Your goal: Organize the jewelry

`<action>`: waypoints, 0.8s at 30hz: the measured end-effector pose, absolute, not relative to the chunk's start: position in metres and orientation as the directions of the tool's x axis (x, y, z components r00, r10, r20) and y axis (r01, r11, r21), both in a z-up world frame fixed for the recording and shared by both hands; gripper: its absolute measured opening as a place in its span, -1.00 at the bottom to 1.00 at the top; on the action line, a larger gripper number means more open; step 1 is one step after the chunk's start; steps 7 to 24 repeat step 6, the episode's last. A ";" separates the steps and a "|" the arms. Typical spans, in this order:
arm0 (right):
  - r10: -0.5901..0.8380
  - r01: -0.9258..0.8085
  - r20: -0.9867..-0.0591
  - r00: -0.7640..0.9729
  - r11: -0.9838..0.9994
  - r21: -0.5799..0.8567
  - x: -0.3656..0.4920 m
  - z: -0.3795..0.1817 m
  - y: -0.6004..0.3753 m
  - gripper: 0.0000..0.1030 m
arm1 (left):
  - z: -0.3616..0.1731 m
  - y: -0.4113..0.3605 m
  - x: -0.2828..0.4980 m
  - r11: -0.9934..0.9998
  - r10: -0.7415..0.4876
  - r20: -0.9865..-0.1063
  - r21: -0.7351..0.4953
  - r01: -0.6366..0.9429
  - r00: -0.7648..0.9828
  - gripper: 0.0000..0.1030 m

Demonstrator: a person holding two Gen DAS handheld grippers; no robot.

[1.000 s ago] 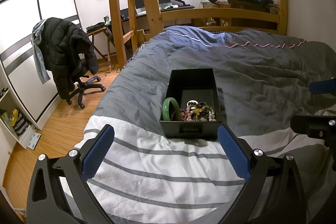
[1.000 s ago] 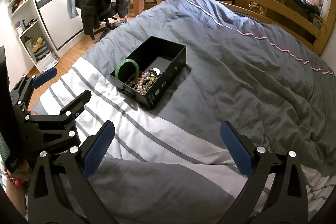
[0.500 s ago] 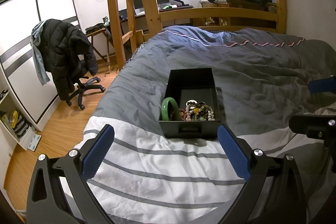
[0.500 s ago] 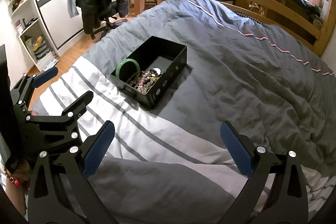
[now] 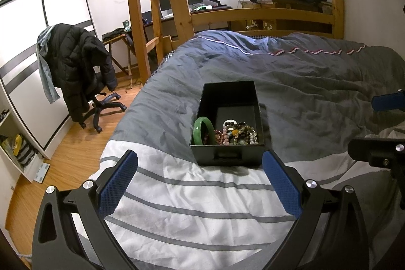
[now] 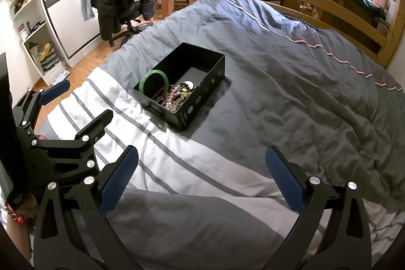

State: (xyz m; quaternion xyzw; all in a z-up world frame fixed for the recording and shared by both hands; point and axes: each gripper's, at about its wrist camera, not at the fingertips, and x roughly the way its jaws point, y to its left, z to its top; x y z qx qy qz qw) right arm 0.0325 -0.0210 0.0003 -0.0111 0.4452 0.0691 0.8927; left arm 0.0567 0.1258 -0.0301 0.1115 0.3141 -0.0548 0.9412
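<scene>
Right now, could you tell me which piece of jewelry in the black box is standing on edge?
The green bangle, leaning upright against the left wall of the black box. The beaded bracelets lie in a tangled heap beside it.

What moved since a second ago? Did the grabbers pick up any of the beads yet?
Nothing visibly changed. The left gripper and right gripper both hang open and empty above the bed. The green bangle and beaded bracelets lie untouched in the black box.
</scene>
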 end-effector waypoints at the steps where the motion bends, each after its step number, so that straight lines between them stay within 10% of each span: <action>1: 0.113 -0.133 -0.796 0.594 0.990 0.042 0.032 0.000 -0.021 0.93 | -0.030 0.126 0.057 0.969 -0.033 -0.605 0.176 0.175 0.795 0.89; 24: 0.113 -0.133 -0.798 0.591 0.990 0.041 0.033 0.000 -0.022 0.93 | -0.030 0.128 0.058 0.968 -0.036 -0.609 0.175 0.178 0.792 0.89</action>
